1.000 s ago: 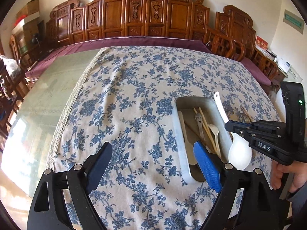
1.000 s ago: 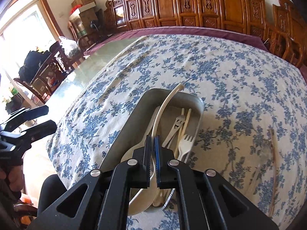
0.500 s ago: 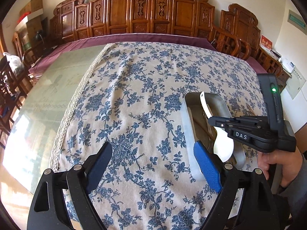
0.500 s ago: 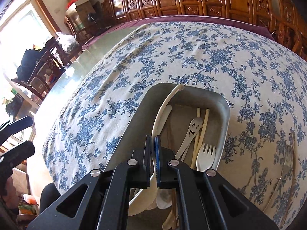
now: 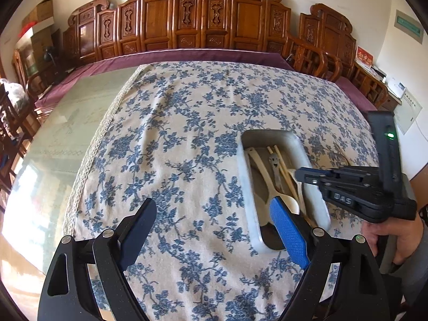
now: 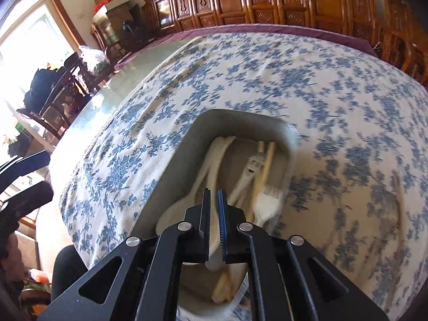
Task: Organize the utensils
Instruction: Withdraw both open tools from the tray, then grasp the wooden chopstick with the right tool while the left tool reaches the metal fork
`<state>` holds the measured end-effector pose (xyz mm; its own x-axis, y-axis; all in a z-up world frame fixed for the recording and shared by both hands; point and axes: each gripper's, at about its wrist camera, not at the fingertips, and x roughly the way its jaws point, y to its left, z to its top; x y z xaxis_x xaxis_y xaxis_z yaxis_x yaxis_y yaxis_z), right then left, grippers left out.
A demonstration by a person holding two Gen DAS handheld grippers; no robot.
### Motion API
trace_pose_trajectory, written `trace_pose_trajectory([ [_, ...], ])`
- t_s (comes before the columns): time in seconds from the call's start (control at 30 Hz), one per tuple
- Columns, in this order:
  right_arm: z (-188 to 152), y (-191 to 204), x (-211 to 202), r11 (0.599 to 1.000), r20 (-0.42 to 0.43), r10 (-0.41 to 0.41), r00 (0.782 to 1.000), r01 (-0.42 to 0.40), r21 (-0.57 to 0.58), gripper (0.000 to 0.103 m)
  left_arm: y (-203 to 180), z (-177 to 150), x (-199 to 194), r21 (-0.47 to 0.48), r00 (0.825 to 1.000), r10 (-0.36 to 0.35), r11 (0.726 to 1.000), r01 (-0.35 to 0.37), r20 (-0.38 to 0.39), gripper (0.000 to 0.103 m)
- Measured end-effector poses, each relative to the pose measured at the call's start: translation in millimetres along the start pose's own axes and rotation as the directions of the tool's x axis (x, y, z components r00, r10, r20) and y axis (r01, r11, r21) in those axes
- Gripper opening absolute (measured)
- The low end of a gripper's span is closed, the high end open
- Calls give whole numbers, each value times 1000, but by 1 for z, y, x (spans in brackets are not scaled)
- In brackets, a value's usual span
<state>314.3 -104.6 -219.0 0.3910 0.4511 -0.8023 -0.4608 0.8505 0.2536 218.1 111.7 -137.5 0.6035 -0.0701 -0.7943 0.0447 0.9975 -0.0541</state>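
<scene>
Utensils (image 6: pixel 256 176), pale plastic, fill the metal tray (image 6: pixel 171 171); right gripper (image 6: pixel 213 208) barely parted, left gripper (image 5: pixel 214 230) wide

**Where my two cameras look**

My left camera sits back over the surface (image 5: pixel 187 133), facing the carved screen, with the tray (image 5: pixel 247 187) off to its right. My right camera hangs close above that tray (image 6: pixel 171 171), angled down. Both views share the tray and floral cloth.
</scene>
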Motion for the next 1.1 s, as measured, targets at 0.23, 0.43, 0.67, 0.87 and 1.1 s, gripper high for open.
trace_pose_trajectory([
  [0.23, -25, -51, -52, 996, 54, -89, 995, 87, 35, 9, -30, 1, 4, 35, 1000, -24, 999, 25, -5, 83],
  [0.43, -39, -102, -86, 983, 80, -167, 983, 160, 86, 9, -61, 3, 10, 65, 999, -51, 997, 52, -6, 83],
  [0.67, -53, -144, -102, 968, 78, -228, 970, 217, 126, 17, -103, 10, 22, 113, 997, -80, 990, 82, -19, 83],
  [0.87, -68, -170, -99, 960, 54, -256, 965, 247, 134, 17, -132, 15, 31, 146, 995, -95, 984, 98, -32, 83],
  [1.1, -81, -186, -76, 960, -12, -259, 966, 259, 105, 17, -157, 17, 43, 167, 993, -100, 980, 108, -56, 83],
])
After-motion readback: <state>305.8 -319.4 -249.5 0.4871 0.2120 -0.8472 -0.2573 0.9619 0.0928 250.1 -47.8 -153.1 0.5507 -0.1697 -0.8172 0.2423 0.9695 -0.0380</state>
